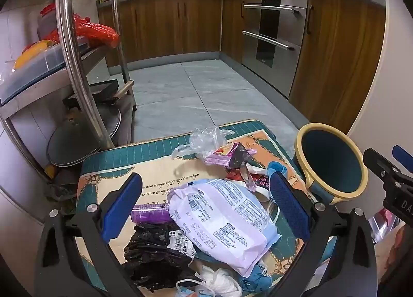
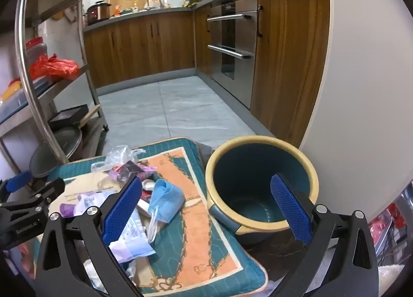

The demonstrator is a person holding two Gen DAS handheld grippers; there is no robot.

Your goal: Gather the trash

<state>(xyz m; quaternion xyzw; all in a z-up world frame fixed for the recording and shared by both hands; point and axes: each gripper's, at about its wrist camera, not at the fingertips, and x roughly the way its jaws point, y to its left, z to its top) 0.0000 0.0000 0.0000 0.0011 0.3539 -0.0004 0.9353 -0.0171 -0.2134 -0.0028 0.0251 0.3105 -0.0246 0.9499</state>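
Note:
Trash lies on a teal and orange mat (image 1: 160, 167): a large white printed wrapper (image 1: 222, 222), a purple tube (image 1: 151, 213), black crumpled plastic (image 1: 152, 258), a clear bag (image 1: 204, 142), a purple packet (image 1: 227, 157) and a blue face mask (image 2: 167, 200). My left gripper (image 1: 206, 209) is open and hangs over the white wrapper. A teal bin with a cream rim (image 2: 260, 183) stands at the mat's right edge. My right gripper (image 2: 206, 211) is open and empty, between the mask and the bin.
A steel shelf rack (image 1: 77, 64) with pans, lids and a red bag stands to the left. Wooden cabinets and an oven (image 1: 271, 36) line the back and right. A grey tiled floor (image 1: 193, 90) lies beyond the mat. A white wall (image 2: 361, 90) is at right.

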